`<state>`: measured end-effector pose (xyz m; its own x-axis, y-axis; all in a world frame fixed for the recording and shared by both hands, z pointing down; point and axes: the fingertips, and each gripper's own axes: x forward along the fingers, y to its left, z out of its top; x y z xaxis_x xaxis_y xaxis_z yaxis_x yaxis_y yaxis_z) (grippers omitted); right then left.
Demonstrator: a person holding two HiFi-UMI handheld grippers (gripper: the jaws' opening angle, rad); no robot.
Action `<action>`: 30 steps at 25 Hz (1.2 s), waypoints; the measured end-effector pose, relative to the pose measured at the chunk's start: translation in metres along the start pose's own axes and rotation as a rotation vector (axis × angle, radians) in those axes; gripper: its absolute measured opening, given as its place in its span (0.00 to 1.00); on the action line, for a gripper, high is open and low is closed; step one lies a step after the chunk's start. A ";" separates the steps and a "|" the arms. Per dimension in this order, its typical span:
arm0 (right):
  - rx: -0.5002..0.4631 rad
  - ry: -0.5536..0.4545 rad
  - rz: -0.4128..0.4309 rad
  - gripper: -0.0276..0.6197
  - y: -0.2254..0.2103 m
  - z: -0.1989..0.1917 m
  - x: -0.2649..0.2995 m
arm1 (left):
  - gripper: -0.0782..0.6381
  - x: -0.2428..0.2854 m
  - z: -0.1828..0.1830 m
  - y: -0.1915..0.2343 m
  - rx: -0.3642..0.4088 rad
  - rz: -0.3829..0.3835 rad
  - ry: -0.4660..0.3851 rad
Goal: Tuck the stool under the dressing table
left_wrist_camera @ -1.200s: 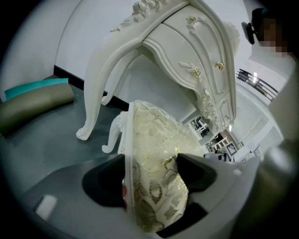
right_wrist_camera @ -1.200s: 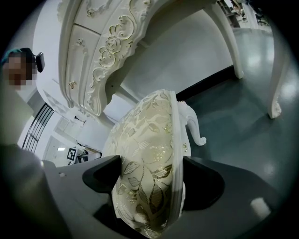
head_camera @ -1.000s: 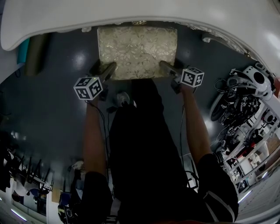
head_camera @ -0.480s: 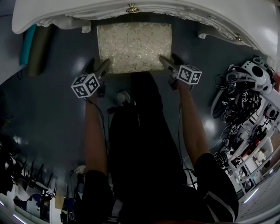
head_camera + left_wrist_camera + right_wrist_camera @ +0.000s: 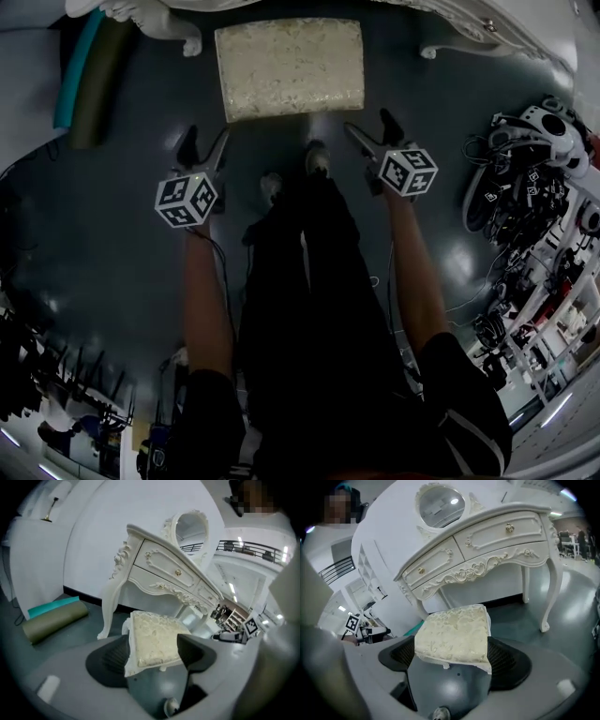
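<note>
L gripper + R gripper are both released and hold nothing. L jaws have just been closing a bit, R jaws just been opening. Nothing sits betw the pads of either: in both gripper views the stool only lines up w/ the gap, it stands ahead on the floor and is not touched. Biggest item is the dressing table, straight ahead of both grippers, beyond the stool. Stool is ahead of and betw the two grippers, clear of both tips, sitting betw the table's front legs w/ its far edge at the table front. Most of the seat cushion shows from the head view, so can't tell how deep it's in. Judgement: push looks done or nearly done, since the grippers are off it. Maybe a final nudge is left if the seat should go fully under. Cable clutter is well right of R gripper. Rolled mats are left of and ahead of L gripper. Person's shoe is betw the grippers, short of the stool.
</note>
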<state>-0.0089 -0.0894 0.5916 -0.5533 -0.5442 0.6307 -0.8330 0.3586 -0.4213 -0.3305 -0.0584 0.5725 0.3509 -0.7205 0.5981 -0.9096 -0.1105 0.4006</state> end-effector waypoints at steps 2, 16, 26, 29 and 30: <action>-0.029 -0.003 -0.015 0.81 0.007 -0.012 -0.013 | 0.55 -0.015 -0.011 -0.007 0.004 -0.001 -0.012; -0.093 -0.149 -0.089 0.79 -0.019 -0.090 -0.009 | 0.52 -0.008 -0.097 -0.028 0.114 0.003 -0.161; -0.165 -0.344 -0.113 0.43 -0.058 -0.135 0.031 | 0.34 0.031 -0.153 0.009 0.226 0.122 -0.375; -0.175 -0.381 -0.139 0.38 -0.073 -0.144 0.039 | 0.32 0.041 -0.170 0.015 0.240 0.143 -0.400; -0.178 -0.380 -0.150 0.36 -0.078 -0.148 0.042 | 0.32 0.043 -0.175 0.017 0.247 0.158 -0.408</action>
<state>0.0324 -0.0281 0.7479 -0.4132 -0.8286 0.3777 -0.9101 0.3612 -0.2032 -0.2915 0.0281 0.7263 0.1344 -0.9451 0.2979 -0.9874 -0.1022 0.1211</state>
